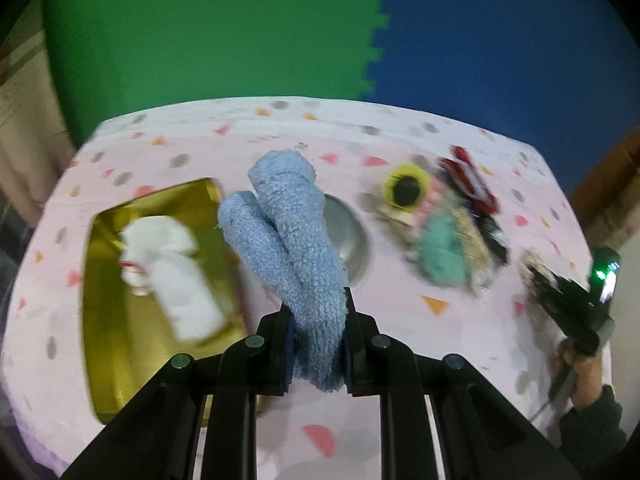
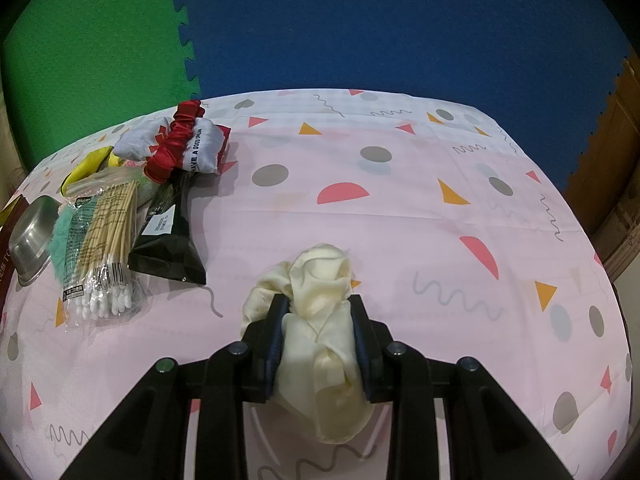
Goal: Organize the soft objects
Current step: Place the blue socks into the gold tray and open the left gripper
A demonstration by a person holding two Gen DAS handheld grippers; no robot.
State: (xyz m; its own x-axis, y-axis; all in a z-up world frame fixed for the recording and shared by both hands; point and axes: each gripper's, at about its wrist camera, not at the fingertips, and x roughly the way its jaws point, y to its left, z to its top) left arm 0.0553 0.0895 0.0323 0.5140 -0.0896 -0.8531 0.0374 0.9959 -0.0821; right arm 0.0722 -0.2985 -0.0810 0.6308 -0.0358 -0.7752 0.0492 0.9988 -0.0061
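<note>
The left tool [image 1: 318, 312] is clamped on a fuzzy blue sock [image 1: 288, 240]. The sock hangs folded between the two pads and is held up above the bench [image 1: 400, 320]. Under it, to the left, a gold tray [image 1: 108, 320] sits on the bench. A white soft toy [image 1: 168, 276] lies inside the tray. Just behind the sock is a silver bowl [image 1: 352, 240], partly hidden.

To the right of the bowl is a pile of things, blurred in the left view. In the right view the pile is clear. It has a red scrunchie [image 2: 176, 144] lying across a small white pillow [image 2: 200, 148], a bag of cotton swabs [image 2: 104, 248], a black packet [image 2: 168, 248], something teal and fluffy [image 2: 60, 240], and something yellow [image 2: 90, 166].

The right tool [image 2: 318, 308] is clamped on a cream cloth [image 2: 320, 320]. The cloth is bunched up between the pads and touches the bench. It is well apart from the pile. In the left view a hand [image 1: 576, 372] holds this tool at the right edge of the bench.
</note>
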